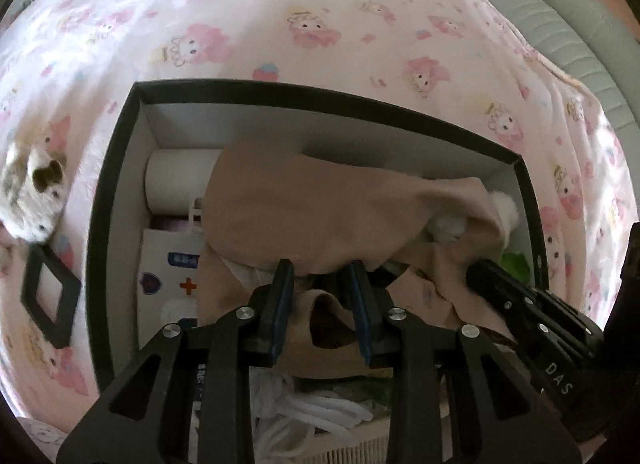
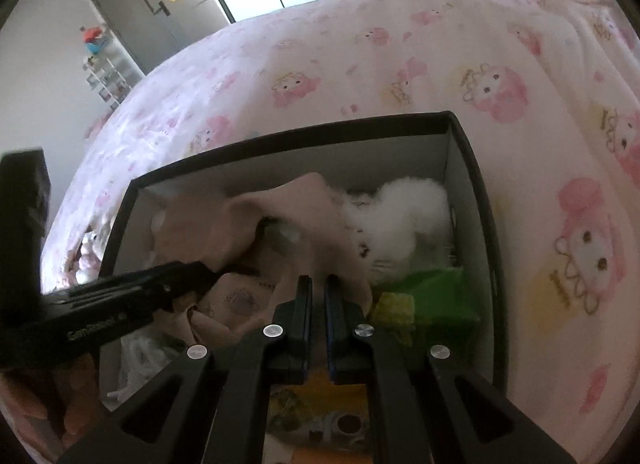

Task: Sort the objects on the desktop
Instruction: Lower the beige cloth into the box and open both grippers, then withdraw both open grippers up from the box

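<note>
Two pairs of tongs over one open black box point(image 1: 120, 168) on a bed, both tilted steeply down. Left tongs point(image 1: 322, 268) partly apart, tips at the near edge of a beige cloth point(image 1: 304, 200); whether the pads press it cannot be told. Right tongs point(image 2: 318, 282) drawn together, only a thin slit between the blue pads, nothing seen between them, tips over the same cloth point(image 2: 224, 224) in the box point(image 2: 480, 192).

Cloth draped across most of the box's contents. A white plush cat point(image 2: 404, 224) against the far right wall, partly under the cloth, showing in the left view as white fluff point(image 1: 506, 206). Green and yellow blocks point(image 2: 432, 300) just beside the cat, toward the near right corner. A white roll point(image 1: 180, 180) in the far left corner, a white first-aid pouch point(image 1: 172, 264) with a red cross just in front of it, white cord point(image 1: 320, 412) near the front.

Outside the box, on the pink cartoon-print bedsheet point(image 1: 320, 24): a brown-and-white plush toy point(image 1: 32, 192) and a small black frame point(image 1: 50, 296), both just left of the box.
</note>
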Available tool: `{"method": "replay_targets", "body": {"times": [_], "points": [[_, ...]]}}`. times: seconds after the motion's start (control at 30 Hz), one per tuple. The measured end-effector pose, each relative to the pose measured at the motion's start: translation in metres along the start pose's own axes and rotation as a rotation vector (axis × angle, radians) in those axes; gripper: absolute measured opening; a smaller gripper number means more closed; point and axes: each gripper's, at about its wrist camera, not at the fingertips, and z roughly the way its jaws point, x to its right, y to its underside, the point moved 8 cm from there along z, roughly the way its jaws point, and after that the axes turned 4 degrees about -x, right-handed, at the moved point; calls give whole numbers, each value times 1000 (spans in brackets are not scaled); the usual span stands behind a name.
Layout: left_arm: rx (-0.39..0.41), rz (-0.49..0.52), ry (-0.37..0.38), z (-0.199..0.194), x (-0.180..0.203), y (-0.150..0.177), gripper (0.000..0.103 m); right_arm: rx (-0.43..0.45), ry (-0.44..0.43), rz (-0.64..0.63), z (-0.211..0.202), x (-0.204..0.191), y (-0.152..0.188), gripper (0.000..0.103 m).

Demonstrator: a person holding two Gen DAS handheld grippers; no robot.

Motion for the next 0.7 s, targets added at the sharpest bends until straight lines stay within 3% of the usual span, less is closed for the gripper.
{"method": "replay_targets", "body": {"times": [0.17,0.23,0.33,0.4,0.47,0.53,0.6,0.63,0.7], "points": [[2,9,10,-3,-6,-1,29,3,50,-29,-1,-2,-3,4],[16,16,24,-12,-9,0,44,12,73,-50,-4,-5,-2,5],[75,36,33,-38,-2,1,54,82,104,-103,-26,-19,-4,12],[130,63,-7,-57,3,1,57,141,124,-124,-45,-29,-6,26],[214,91,-52,-91,7,4,68,203,130,-123,-69,-39,-8,53],[292,101,-83,-123,8,6,86,261,136,-100,-95,-46,-6,60],[389,107,-76,-162,9,11,97,292,138,-79,-116,-52,-3,75],[432,109,-67,-181,9,13,100,301,133,-76,-126,-56,0,87],[505,121,-54,-211,12,19,102,333,135,-72,-147,-63,5,88]]}}
